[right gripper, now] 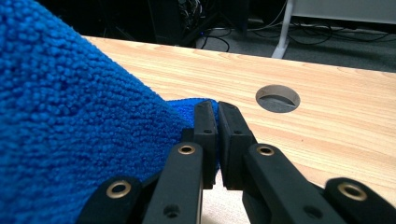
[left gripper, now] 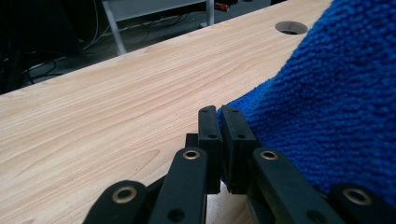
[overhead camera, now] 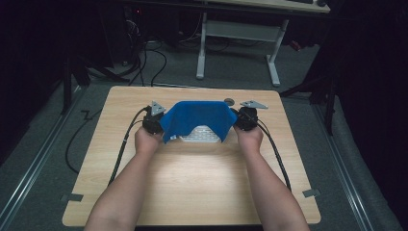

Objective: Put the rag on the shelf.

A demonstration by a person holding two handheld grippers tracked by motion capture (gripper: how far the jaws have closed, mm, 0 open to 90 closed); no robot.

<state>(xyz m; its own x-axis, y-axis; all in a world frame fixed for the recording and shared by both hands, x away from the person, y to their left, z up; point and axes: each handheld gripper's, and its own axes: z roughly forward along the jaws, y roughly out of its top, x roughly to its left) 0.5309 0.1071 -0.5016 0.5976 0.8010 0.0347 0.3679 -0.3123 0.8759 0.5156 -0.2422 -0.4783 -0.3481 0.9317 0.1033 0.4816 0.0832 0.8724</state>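
Left gripper [left gripper: 219,112] and right gripper [right gripper: 217,106] each clenched on a blue cloth [overhead camera: 195,117] corner; lower evenly, keep it taut over the desk [overhead camera: 192,192].

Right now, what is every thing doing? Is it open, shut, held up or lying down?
blue cloth: held up by two corners, draped between both grippers, partly over the white thing.
left gripper: shut on the cloth's corner.
right gripper: shut on the other corner.
white patterned thing: lying on the table, partly covered.
table: bare wood, round hole open.
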